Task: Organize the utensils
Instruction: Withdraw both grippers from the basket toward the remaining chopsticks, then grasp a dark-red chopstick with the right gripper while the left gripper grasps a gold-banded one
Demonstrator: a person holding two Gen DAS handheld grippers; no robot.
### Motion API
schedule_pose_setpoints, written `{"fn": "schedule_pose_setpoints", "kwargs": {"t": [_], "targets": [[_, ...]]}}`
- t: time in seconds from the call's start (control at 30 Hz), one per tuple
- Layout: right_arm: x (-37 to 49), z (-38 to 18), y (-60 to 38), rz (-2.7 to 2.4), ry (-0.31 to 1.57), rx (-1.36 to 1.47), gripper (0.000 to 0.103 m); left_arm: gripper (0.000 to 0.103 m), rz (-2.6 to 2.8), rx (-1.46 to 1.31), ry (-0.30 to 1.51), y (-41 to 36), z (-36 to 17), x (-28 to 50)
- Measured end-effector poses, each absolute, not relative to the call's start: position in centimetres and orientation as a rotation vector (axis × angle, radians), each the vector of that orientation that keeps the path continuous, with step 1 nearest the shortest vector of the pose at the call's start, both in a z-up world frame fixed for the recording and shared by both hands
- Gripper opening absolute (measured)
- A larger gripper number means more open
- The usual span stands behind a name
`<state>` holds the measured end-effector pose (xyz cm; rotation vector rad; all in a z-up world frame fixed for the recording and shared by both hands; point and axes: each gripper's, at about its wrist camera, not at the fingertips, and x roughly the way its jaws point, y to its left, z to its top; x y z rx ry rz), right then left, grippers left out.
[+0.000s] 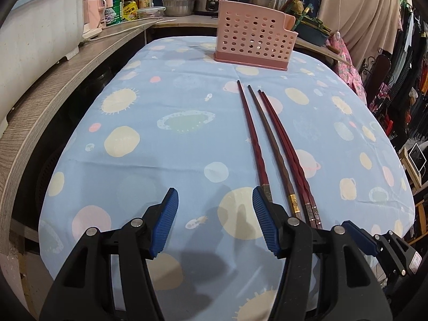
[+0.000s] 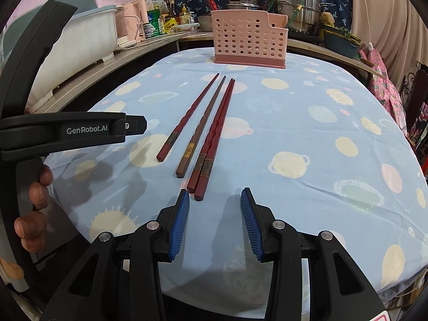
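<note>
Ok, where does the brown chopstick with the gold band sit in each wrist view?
Left wrist: brown chopstick right of centre, second from left.
Right wrist: brown chopstick left of centre, second from left.
Shared landmark: pink perforated holder stands beyond the tips.

Matt printed cloth [image 1: 165, 160] over bench; glossy lacquered chopsticks [image 1: 270, 144] with metallic bands; perforated pink plastic holder [image 1: 254, 40]; ribbed blue rubbery pads [image 2: 179, 224], black matt plastic claw.

Two handheld grippers, left gripper [image 1: 215, 223] and right gripper [image 2: 214, 223], are showing black plastic frames with triangular cutouts, silver round screws and ribbed blue pads [image 2: 179, 224]. One body is bearing white "GenRobot.AI" lettering. Bare fingers [image 2: 34, 208] are wrapping its handle.
</note>
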<state>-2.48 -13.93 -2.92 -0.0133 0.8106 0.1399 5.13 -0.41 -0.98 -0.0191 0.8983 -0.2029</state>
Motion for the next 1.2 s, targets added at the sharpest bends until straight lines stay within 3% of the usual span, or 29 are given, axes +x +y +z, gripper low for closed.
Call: {"fn": "schedule_pose_setpoints", "kwargs": {"t": [0.7, 0.83, 1.07, 1.2], "targets": [[-0.2, -2.5, -15.0, 0.126, 0.792, 0.033, 0.038, 0.055, -0.265, 0.02, 0.923, -2.9, -2.0, 4.7], [0.4, -2.8, -14.6, 0.13, 0.797, 0.025, 0.028, 0.055, -0.261, 0.024, 0.942, -3.2, -2.7, 4.9], [1.0, -3.1, -14.3, 0.121, 0.796, 0.013, 0.022, 0.053, -0.253, 0.026, 0.928, -3.2, -2.8, 4.9], [1.0, -3.2, -14.5, 0.114, 0.794, 0.018, 0.013, 0.042, -0.252, 0.039, 0.926, -3.2, -2.8, 4.9]]}}
